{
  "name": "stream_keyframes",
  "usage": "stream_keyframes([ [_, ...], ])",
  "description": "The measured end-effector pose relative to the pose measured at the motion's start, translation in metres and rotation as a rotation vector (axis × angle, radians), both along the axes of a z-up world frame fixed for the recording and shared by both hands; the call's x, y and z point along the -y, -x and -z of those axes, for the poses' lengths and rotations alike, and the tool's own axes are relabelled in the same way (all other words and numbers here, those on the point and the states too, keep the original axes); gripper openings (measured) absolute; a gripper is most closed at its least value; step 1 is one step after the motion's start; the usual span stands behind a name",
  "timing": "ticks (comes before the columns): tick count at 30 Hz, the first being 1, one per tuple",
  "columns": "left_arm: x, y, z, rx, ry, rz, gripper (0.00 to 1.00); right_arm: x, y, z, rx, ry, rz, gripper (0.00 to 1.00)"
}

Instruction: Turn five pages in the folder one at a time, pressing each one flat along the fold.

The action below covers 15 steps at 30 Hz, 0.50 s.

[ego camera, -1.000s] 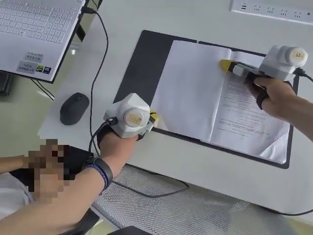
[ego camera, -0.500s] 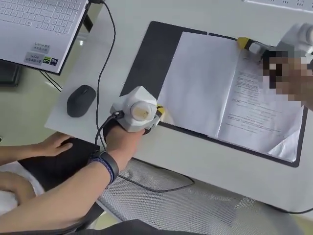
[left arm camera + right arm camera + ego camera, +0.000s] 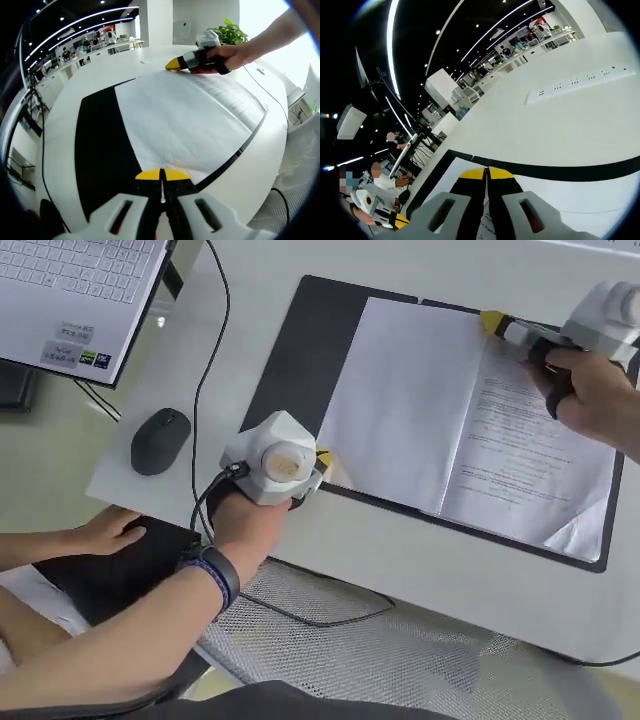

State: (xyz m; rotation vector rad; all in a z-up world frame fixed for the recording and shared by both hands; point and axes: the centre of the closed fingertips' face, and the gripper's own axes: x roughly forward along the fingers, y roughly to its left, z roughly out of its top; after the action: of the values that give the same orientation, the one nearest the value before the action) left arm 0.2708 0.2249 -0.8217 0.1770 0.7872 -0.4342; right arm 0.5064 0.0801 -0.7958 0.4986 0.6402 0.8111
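Note:
A black folder (image 3: 295, 360) lies open on the white table. Its left leaf is a blank white page (image 3: 400, 400) and its right leaf a printed page (image 3: 530, 450). My left gripper (image 3: 320, 462) rests shut with its yellow tips at the blank page's near left corner (image 3: 162, 174); whether paper is pinched I cannot tell. My right gripper (image 3: 492, 322) is shut, its tips (image 3: 485, 173) down at the top end of the fold. The left gripper view has the right gripper (image 3: 172, 63) at the far end of the page.
A laptop (image 3: 70, 290) sits at the far left, a dark mouse (image 3: 160, 440) beside it, and a cable (image 3: 210, 360) runs between them and the folder. A power strip (image 3: 580, 82) lies beyond the folder. The printed page's near right corner (image 3: 580, 535) curls up.
My right gripper has slid a little up the fold to its top end. The left gripper has stayed at the page corner. The head camera has shifted.

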Motion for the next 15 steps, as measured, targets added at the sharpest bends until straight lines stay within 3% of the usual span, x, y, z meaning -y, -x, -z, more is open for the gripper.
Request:
stream_keyframes([
  [3, 0.000, 0.000, 0.000, -0.002, -0.003, 0.003, 0.00, -0.004, 0.010, 0.002, 0.027, 0.036, -0.061, 0.00],
  [15, 0.000, 0.001, -0.001, 0.002, -0.007, 0.010, 0.00, -0.004, 0.044, 0.004, 0.020, 0.014, -0.086, 0.00],
])
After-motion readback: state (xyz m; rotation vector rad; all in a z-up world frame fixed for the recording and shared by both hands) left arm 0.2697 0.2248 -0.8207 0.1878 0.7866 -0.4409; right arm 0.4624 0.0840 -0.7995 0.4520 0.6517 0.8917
